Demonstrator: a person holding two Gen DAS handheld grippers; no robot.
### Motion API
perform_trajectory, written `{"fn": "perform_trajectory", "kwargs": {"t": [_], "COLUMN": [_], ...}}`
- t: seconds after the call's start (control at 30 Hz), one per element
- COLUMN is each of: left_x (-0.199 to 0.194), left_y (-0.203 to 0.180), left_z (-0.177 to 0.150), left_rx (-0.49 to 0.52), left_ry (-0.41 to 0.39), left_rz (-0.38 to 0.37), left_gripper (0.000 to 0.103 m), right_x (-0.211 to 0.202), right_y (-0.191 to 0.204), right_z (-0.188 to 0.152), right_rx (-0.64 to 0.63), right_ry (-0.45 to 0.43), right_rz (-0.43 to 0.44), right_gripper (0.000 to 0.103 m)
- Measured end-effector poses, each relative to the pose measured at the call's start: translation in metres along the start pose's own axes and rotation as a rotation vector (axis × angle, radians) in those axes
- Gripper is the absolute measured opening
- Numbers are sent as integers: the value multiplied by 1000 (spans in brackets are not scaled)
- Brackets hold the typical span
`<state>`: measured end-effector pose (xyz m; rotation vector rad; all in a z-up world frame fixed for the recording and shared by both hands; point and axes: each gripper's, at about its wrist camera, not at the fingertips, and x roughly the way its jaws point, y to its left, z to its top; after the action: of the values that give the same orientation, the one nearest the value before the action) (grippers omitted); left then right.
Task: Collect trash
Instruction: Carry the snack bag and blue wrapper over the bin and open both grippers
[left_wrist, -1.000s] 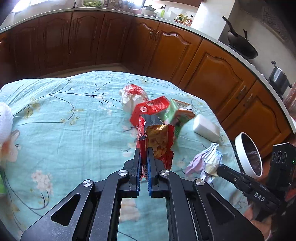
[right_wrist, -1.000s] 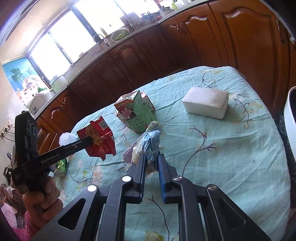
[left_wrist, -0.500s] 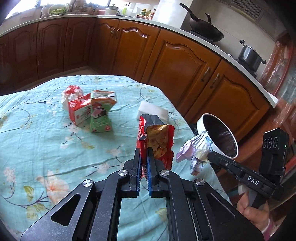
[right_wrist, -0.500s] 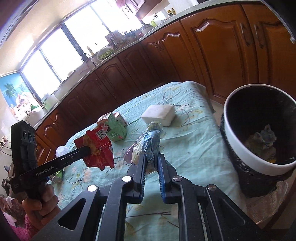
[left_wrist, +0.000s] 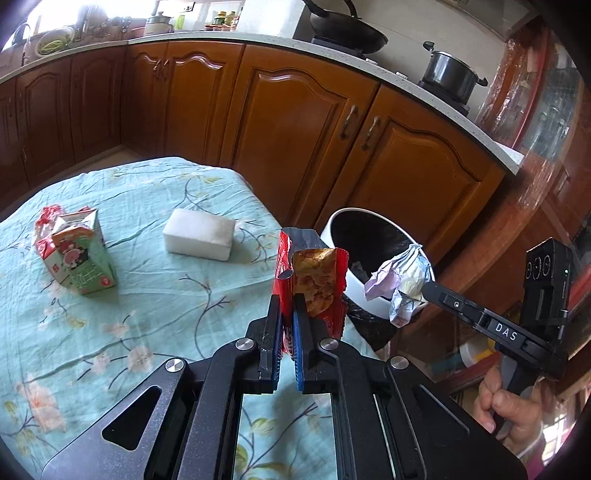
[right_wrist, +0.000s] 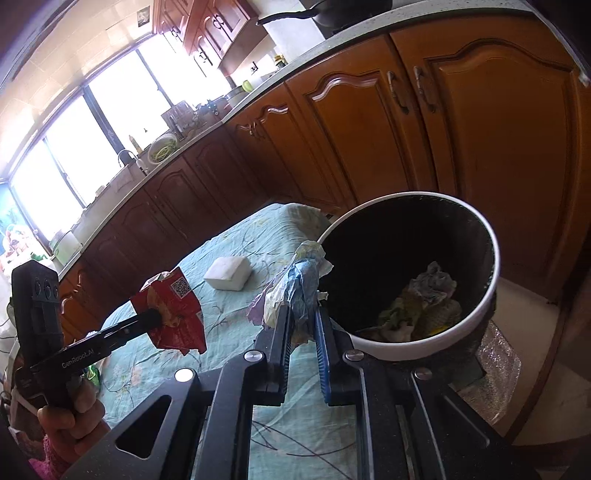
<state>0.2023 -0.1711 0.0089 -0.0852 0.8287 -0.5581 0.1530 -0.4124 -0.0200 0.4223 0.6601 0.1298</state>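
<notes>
My left gripper is shut on a red snack bag and holds it upright above the table's right edge. From the right wrist view the same red snack bag hangs at the tip of the left gripper. My right gripper is shut on a crumpled wrapper, just left of the bin rim. That crumpled wrapper hangs over the bin in the left wrist view, at the tip of the right gripper. The white-rimmed bin stands beside the table with crumpled trash inside; its rim lies behind both items.
On the floral tablecloth lie a white sponge block, a green and red carton and a red-white wrapper. Wooden cabinets run behind the table. A hand grips the right tool.
Both grippers have swung right across the table toward its edge, each keeping its item. The bin has come into full view, close under the crumpled wrapper.
</notes>
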Motion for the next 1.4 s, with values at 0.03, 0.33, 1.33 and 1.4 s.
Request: {"fn": "perform_trajectory", "kwargs": {"t": [0.03,0.33,1.33,1.4], "left_x": [4,39,134,131], "left_y": [-4,-46,-106,-105], "left_z": [2,19,54,53], "left_rx": [4,72,184,182], "left_ry": [4,50,162,152], "left_rz": [-8,-56,-34,-36], "left_gripper": [4,4,20,25], "right_x": [-2,-12,22,19], "right_y": [-6,-42,-80,-80], "right_z": [1,17,45,45], "right_rx": [4,30,19,20], "right_ry": [-4,-41,33,23], "right_rz": [-10,-94,-220,-218], "right_gripper": [13,13,32,38]}}
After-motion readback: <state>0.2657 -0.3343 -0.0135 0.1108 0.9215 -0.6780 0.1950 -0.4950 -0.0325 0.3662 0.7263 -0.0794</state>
